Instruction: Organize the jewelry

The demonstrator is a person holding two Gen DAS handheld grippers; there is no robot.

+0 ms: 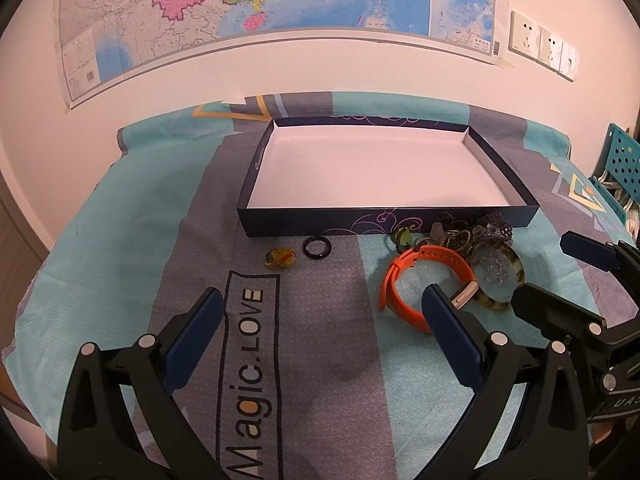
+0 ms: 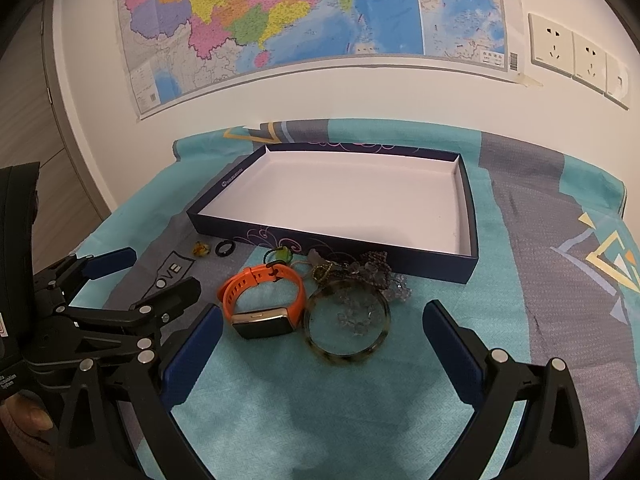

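A shallow dark blue box (image 1: pixel 316 222) with a white inside stands empty on the cloth; it also shows in the right wrist view (image 2: pixel 336 240). In front of it lie an orange watch (image 2: pixel 264 300), a tortoiseshell bangle (image 2: pixel 347 354), a dark bead bracelet (image 2: pixel 376 268), a green piece (image 2: pixel 280 255), a black ring (image 1: pixel 317 247) and a small yellow piece (image 1: pixel 279 258). My left gripper (image 1: pixel 322 300) is open, low over the cloth, left of the watch (image 1: pixel 420 284). My right gripper (image 2: pixel 322 312) is open just in front of the watch and bangle.
A teal and grey cloth (image 1: pixel 120 240) printed "Magic.LOVE" covers the table. A wall with a map (image 2: pixel 312 20) and sockets (image 2: pixel 576 56) rises right behind the box. A teal perforated rack (image 1: pixel 620 160) stands at the far right.
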